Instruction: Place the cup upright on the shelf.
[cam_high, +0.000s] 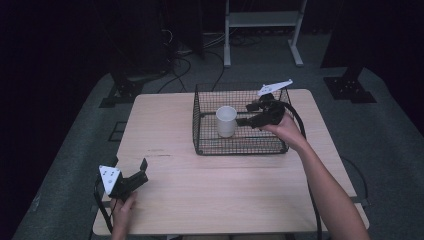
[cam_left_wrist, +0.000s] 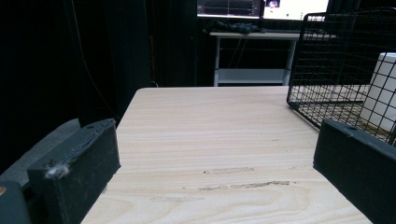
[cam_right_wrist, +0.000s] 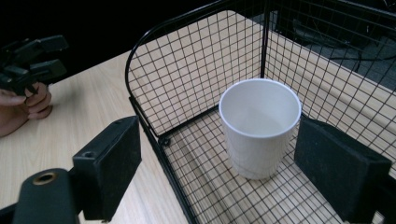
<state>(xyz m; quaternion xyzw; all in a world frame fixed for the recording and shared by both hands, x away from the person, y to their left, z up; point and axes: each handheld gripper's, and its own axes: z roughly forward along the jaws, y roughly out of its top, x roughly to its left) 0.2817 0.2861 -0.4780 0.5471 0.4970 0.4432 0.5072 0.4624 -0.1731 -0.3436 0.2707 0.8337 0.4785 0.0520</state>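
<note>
Right gripper view: white cup (cam_right_wrist: 259, 127) (upright in wire basket (cam_right_wrist: 196, 74)) sits ahead of the wide-spread right tool (cam_right_wrist: 233, 163).

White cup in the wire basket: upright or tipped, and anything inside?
Upright and empty. The white paper cup stands on the black wire basket's floor, mouth up; the right gripper view shows its bare inside.

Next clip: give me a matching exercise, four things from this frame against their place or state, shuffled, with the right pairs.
Things:
1. white cup
2. wire basket
3. left gripper
4. right gripper

Places or states:
A. open, near the table's front left corner
B. upright, inside the basket
C. open, at the basket beside the cup
D. black mesh, on the far half of the table

Pairs: 1-B, 2-D, 3-A, 4-C
</note>
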